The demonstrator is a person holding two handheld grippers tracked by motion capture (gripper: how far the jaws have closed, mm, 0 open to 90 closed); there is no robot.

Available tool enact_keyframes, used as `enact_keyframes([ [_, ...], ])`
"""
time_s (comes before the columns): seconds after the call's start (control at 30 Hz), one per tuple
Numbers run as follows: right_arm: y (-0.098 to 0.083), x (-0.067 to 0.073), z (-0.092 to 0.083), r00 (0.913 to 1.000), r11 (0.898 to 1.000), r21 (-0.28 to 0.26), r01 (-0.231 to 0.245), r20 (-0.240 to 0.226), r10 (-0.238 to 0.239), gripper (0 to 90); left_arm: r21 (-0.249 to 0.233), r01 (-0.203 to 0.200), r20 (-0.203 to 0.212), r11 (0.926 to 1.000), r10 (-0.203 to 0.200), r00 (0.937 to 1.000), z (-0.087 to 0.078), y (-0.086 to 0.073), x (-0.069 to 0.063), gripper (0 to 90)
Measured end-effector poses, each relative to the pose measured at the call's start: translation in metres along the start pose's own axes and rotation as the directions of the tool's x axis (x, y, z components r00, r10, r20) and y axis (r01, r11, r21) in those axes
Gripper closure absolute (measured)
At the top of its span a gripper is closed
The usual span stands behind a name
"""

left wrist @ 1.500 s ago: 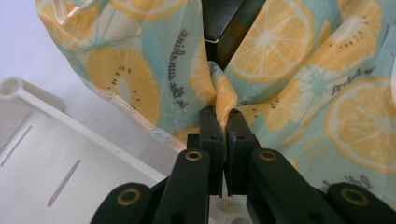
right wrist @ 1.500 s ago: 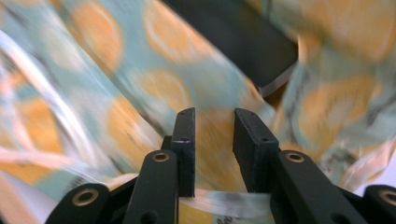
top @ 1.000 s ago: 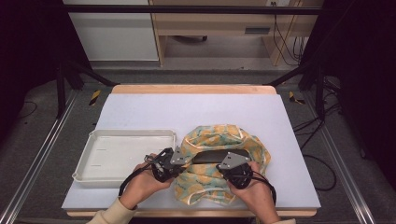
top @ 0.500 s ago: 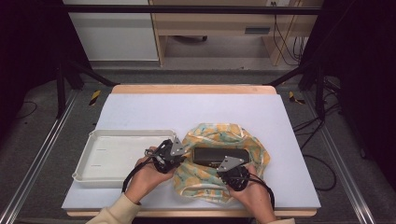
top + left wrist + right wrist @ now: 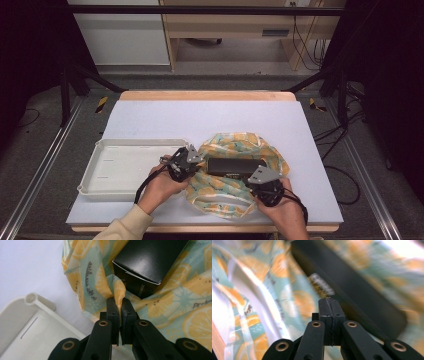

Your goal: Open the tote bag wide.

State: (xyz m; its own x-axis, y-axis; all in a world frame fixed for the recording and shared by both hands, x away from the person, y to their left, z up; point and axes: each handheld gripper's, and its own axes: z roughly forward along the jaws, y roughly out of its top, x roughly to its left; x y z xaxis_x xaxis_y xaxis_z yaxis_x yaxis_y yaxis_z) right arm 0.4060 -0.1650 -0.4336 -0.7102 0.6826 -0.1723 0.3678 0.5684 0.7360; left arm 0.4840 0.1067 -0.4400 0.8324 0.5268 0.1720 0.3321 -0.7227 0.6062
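A black box (image 5: pixel 235 166) lies on a lemon-print cloth (image 5: pixel 225 192) near the table's front edge. My left gripper (image 5: pixel 200 164) is at the box's left end; in the left gripper view it (image 5: pixel 120 305) is shut on a raised fold of the cloth (image 5: pixel 175 302) just in front of the box (image 5: pixel 150 260). My right gripper (image 5: pixel 256 179) is at the box's front right corner. In the blurred right gripper view its jaws (image 5: pixel 329 303) are shut with nothing seen between them, pointing at the box (image 5: pixel 362 297) and the cloth (image 5: pixel 262 290).
A white tray (image 5: pixel 100 186) stands left of the cloth, its corner (image 5: pixel 32 300) close beside my left gripper. The pale blue table top (image 5: pixel 200 117) stretches beyond the cloth. A wooden edge (image 5: pixel 200 95) runs along the far side.
My left gripper moved away from the person, toward the box's left end, with the cloth. My right gripper shifted to the right. More of the box top shows now.
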Motion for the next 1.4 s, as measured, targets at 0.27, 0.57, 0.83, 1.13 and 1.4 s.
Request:
enact_keyframes([
  [0.27,0.006,-0.053,-0.025,0.9846,0.995,-0.081,-0.065,0.157,0.078,90.0,-0.006,-0.012,-0.012,0.9999,0.012,0.9999,0.0,0.002,-0.003,87.8],
  [0.57,-0.007,-0.092,0.019,0.9713,0.987,-0.004,-0.16,0.178,0.158,90.0,0.002,-0.02,-0.015,0.9998,0.02,0.9997,0.001,0.004,-0.002,87.8],
  [0.83,-0.031,-0.099,0.041,0.9599,0.962,0.09,-0.257,0.14,0.243,90.0,0.056,-0.049,-0.022,0.9972,0.05,0.9985,0.01,0.002,-0.003,87.9],
  [1.13,-0.041,-0.099,0.041,0.9523,0.949,0.119,-0.292,0.127,0.277,90.0,0.069,-0.049,-0.05,0.9964,0.053,0.9974,0.015,0.0,0.0,87.8],
  [1.4,-0.044,-0.092,0.026,0.9531,0.958,0.051,-0.282,0.131,0.273,90.0,0.07,-0.046,-0.038,0.9965,0.049,0.9981,0.014,0.0,0.002,87.8],
])
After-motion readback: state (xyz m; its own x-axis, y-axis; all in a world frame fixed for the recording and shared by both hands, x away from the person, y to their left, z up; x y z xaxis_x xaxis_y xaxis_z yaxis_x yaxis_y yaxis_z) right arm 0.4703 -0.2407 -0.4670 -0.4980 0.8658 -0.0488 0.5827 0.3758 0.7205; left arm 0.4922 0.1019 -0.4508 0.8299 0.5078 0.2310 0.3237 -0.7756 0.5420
